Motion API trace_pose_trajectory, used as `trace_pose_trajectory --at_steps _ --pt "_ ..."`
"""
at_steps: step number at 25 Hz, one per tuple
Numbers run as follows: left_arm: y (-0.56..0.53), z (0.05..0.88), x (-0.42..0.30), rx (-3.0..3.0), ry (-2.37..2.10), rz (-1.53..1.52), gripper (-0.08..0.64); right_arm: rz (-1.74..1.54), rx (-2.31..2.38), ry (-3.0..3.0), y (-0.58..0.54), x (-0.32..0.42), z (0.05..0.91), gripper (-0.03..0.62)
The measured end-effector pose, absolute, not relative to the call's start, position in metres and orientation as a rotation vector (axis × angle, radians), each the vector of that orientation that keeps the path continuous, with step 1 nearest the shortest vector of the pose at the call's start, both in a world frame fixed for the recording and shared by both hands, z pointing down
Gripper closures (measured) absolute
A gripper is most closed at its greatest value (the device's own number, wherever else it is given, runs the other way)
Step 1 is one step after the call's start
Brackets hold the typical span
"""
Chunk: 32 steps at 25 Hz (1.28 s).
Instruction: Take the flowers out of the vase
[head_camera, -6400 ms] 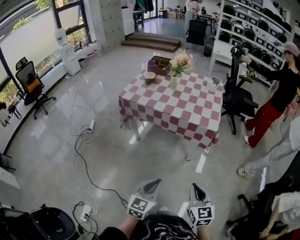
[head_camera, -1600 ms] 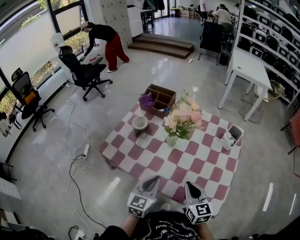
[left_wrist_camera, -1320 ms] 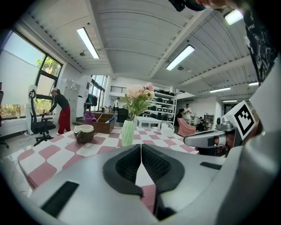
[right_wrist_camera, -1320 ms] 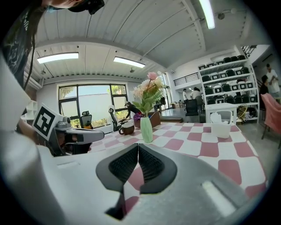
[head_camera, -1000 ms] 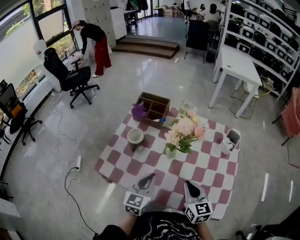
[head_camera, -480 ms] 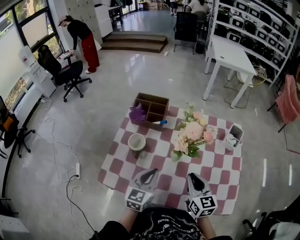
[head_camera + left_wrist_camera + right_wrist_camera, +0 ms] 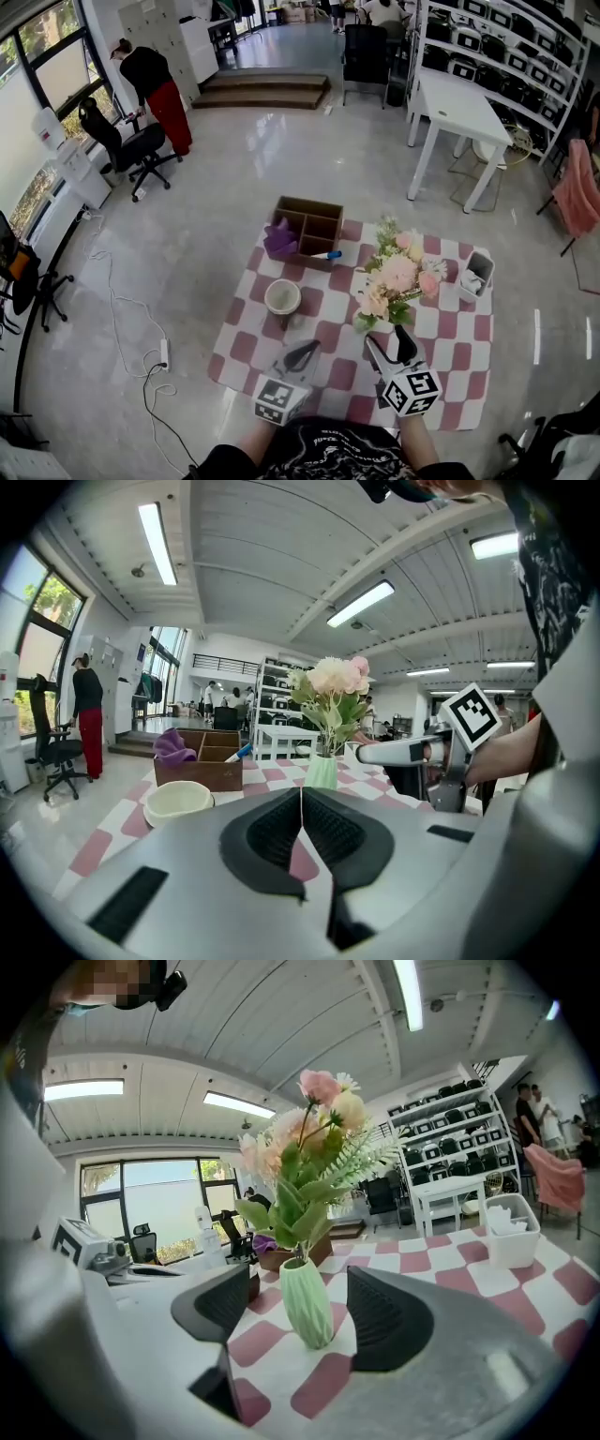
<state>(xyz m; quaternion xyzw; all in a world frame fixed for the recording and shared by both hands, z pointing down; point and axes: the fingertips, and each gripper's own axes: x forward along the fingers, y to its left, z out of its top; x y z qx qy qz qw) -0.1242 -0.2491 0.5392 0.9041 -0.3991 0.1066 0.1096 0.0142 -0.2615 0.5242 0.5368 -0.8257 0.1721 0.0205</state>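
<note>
Vase (image 7: 307, 1302) half-hidden under flowers (image 7: 398, 277) overhead; right hand-held gripper (image 7: 387, 339) just spreading around it, left hand-held gripper (image 7: 305, 350) closed.

Bench (image 7: 246, 347) covered by a red-and-white checked cloth (image 7: 459, 370). On it: a wooden box (image 7: 309, 228) at the far edge, a pale bowl (image 7: 282, 297) at left, a green vase (image 7: 307, 1302) near centre, and a white tub (image 7: 474, 276) at right.
</note>
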Motion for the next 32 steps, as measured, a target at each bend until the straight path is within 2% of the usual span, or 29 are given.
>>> trace_pose_trajectory --at_steps 7,18,20,24,28,32 --pt "-0.249 0.544 -0.129 2.673 -1.118 0.359 0.548 0.485 1.596 -2.652 -0.308 -0.001 0.513 0.198" --pt "-0.253 0.555 -0.145 2.646 -1.130 0.397 0.548 0.304 1.584 -2.801 -0.322 -0.014 0.475 0.199" --pt "-0.253 0.556 -0.145 2.644 -1.132 0.399 0.548 0.290 1.600 -2.812 -0.323 -0.012 0.470 0.228" --pt "-0.250 0.557 -0.144 2.642 -1.129 0.402 0.548 0.276 1.656 -2.800 -0.322 -0.006 0.465 0.359" --pt "-0.247 0.559 -0.144 2.643 -1.135 0.406 0.548 0.241 1.682 -2.812 -0.321 -0.005 0.460 0.398" --pt "-0.244 0.558 -0.147 2.639 -1.155 0.408 0.548 0.170 1.689 -2.872 -0.318 -0.006 0.442 0.402"
